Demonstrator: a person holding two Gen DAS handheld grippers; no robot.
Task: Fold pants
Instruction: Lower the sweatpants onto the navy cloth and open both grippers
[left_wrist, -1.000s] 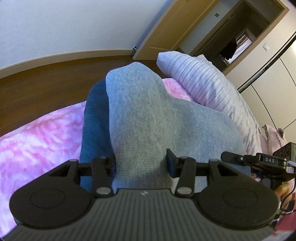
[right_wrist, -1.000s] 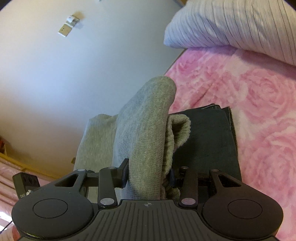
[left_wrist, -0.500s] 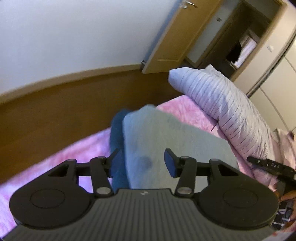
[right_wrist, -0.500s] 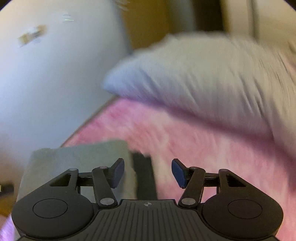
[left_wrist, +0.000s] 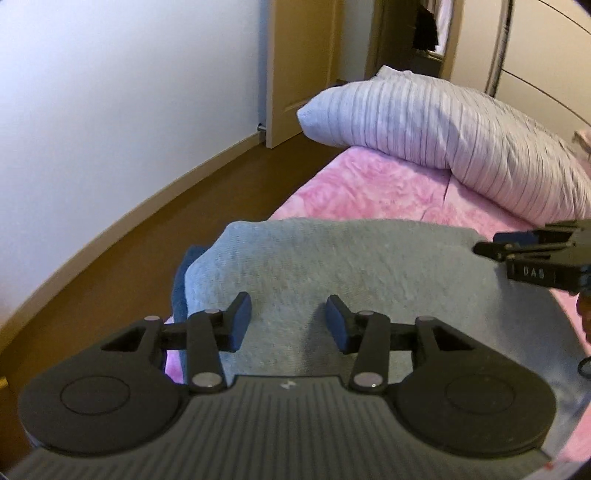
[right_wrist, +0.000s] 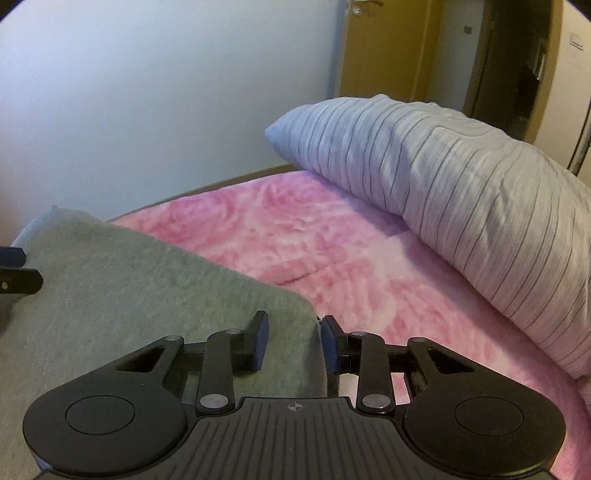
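Note:
The grey pants (left_wrist: 351, 266) lie folded flat on the pink blanket (left_wrist: 369, 184), on top of a dark blue garment (left_wrist: 180, 284) that peeks out at their left edge. My left gripper (left_wrist: 290, 319) hovers over the near part of the pants. Its jaws are closing and stand apart, with the cloth beneath them and nothing pinched. My right gripper (right_wrist: 293, 341) is at the right corner of the grey pants (right_wrist: 110, 288). Its jaws are closing too; the cloth edge shows in the gap, and the pads do not press on it. The right gripper (left_wrist: 532, 254) also shows at the right of the left wrist view.
A striped pale pillow (right_wrist: 461, 192) lies across the far end of the bed. The bed's left edge drops to a brown wooden floor (left_wrist: 155, 236) beside a white wall (left_wrist: 110, 92). A wooden door (left_wrist: 299, 66) and a wardrobe stand beyond.
Both grippers have let go of the raised grey fold, which now lies flat on the stack. Both have drawn back and rolled level, and the right jaws opened wide, then narrowed.

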